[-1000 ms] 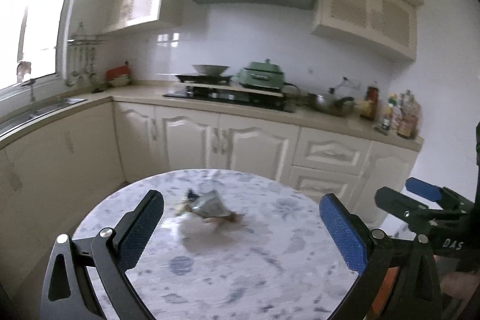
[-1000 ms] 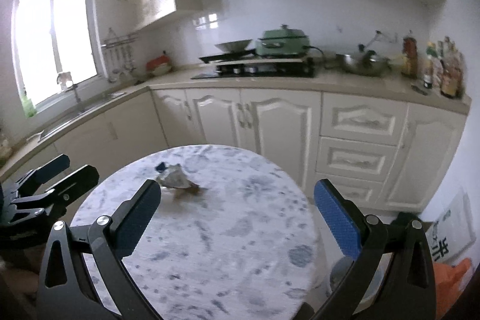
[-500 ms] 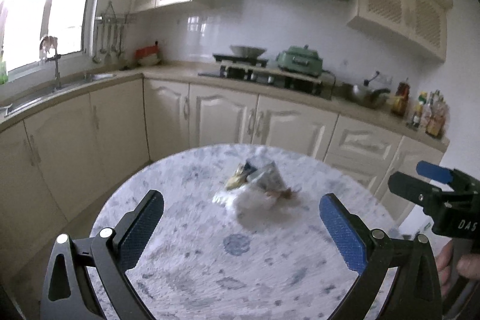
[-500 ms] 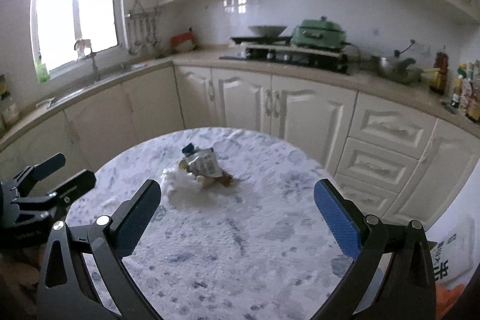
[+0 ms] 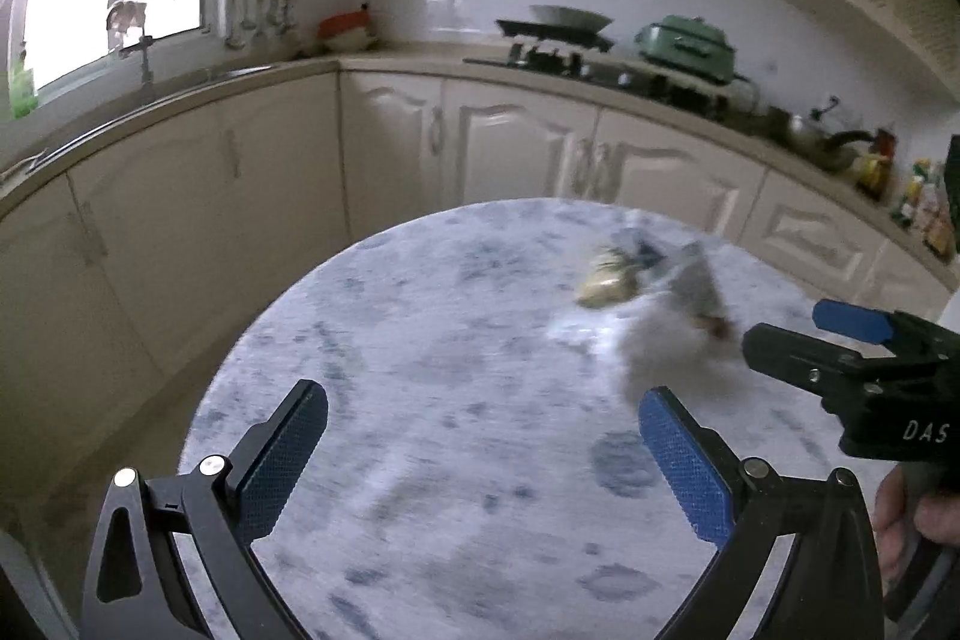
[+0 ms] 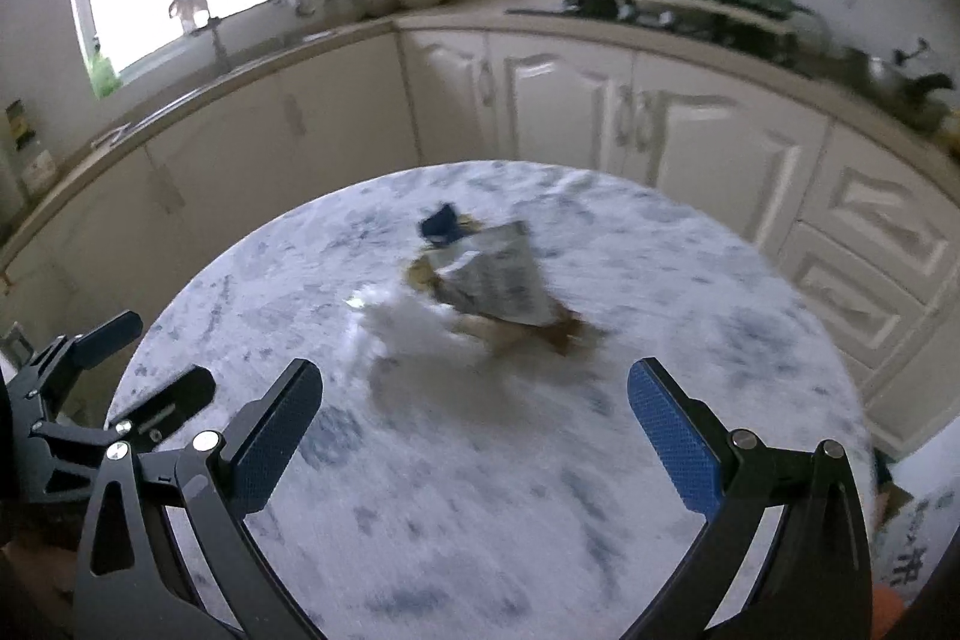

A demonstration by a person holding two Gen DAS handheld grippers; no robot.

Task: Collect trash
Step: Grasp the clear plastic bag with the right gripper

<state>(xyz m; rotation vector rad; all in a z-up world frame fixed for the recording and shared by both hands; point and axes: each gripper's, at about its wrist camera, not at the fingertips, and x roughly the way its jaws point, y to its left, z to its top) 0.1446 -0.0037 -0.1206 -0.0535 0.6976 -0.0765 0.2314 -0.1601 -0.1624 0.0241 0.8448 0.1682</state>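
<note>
trash pile [image 6: 480,292] blurred, perhaps wrappers, right view clearer

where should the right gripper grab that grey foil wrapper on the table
Probably the raised near corner of the wrapper, coming from the front with the open right gripper. It sits peaked on the scraps, so an edge stands clear of the table. The white tissue lies against its left side, so a sideways approach looks worse.
</note>
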